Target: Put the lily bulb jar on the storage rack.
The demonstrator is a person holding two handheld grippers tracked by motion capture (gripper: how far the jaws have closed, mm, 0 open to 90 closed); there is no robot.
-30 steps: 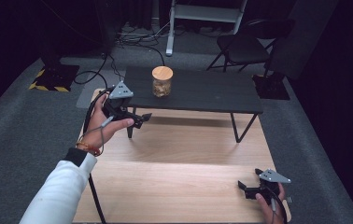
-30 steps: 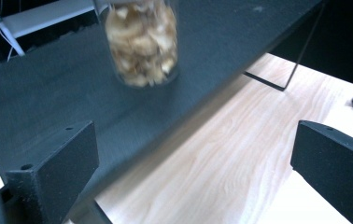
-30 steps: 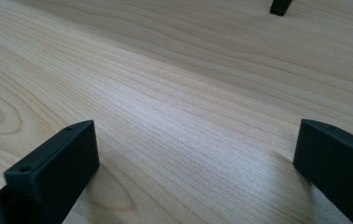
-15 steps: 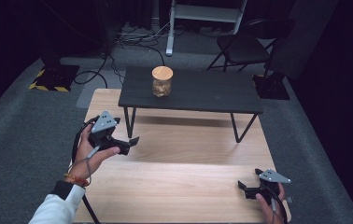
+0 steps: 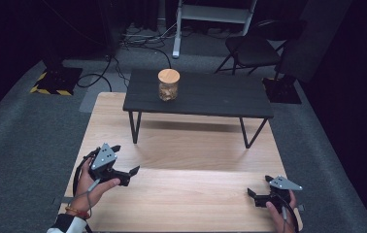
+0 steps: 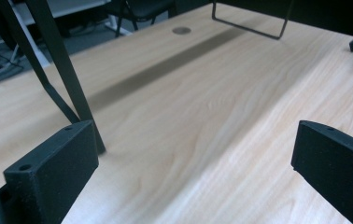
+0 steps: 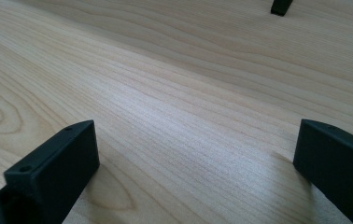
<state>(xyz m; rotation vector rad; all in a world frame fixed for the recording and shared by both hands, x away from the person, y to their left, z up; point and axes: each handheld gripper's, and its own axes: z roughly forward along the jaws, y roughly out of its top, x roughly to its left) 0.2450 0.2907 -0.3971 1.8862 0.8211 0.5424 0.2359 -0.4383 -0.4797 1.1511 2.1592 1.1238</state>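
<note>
Nothing is held yet, so the work is judged to be at its very start or at a pause. The jar, glass with a wooden lid, stands upright on the black riser shelf near its left end, lid on, untouched. Any pick, move or opening of it is left to do.

The left gripper is held low over the front left of the wooden table, well apart from the jar, pointed to the right and slightly forward. In the left gripper view its jaws stand wide apart with nothing between them, and a shelf leg is seen just ahead on the left.

The right gripper is held at the front right corner, close to the tabletop, pointed leftward. Its jaws are also spread wide and empty in the right gripper view, with bare wood grain between them.

A long reach forward is judged to be needed before the jar can be grasped.
</note>
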